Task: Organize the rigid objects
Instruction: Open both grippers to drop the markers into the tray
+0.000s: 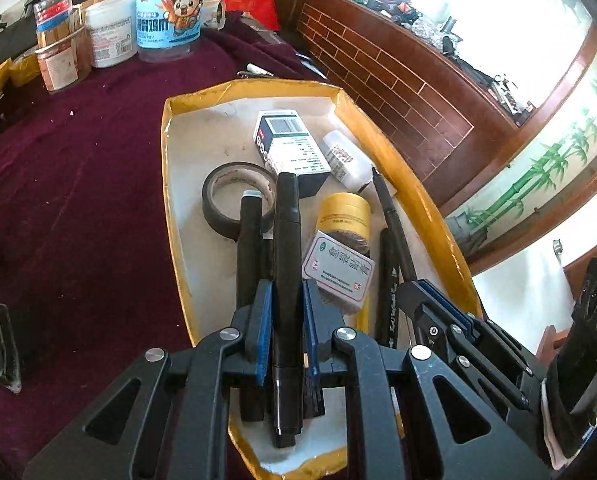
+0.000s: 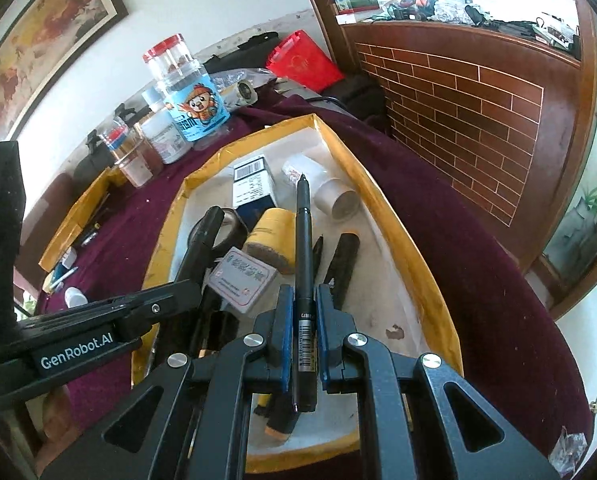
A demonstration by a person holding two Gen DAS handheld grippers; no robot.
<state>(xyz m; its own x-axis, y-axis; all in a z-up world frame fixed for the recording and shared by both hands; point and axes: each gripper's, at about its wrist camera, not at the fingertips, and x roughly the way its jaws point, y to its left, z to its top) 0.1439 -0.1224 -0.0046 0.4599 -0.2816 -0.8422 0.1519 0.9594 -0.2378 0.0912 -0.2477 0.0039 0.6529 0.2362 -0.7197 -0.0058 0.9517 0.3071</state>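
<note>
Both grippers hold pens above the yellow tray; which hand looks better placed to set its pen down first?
Probably the right. The right gripper holds its slim pen beside bare tray floor, while the left gripper holds its thick marker over the tape roll and boxes.

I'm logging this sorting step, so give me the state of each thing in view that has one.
Left gripper: shut on thick black marker.
Right gripper: shut on slim black pen.
Yellow-rimmed cardboard tray: open, holding items.
Black tape roll: flat in tray.
Yellow tape roll: in tray, under small white card box.
</note>
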